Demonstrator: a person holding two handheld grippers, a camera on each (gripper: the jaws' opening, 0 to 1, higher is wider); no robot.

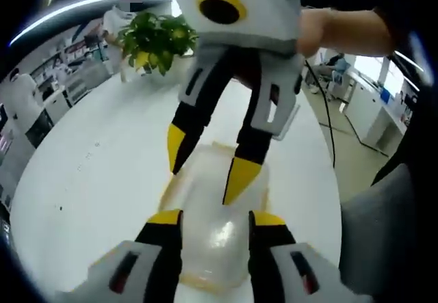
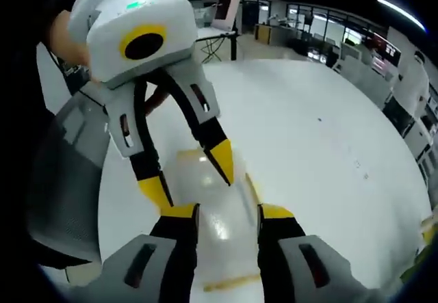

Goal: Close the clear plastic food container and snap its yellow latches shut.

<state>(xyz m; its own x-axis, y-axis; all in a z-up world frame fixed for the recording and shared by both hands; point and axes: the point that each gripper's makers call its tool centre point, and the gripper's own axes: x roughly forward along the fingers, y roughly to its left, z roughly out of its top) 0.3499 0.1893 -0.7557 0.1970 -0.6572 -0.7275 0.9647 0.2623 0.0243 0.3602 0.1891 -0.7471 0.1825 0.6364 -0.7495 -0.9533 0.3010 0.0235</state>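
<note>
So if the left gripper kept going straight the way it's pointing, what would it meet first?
Probably the clear plastic food container, lying between and just ahead of the left gripper fingers; beyond it, the right gripper. Depth is unclear.

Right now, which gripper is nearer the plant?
Right. The right gripper is over the end of the container that faces the plant. The left gripper is at the opposite end, so the container lies between it and the plant.
</note>
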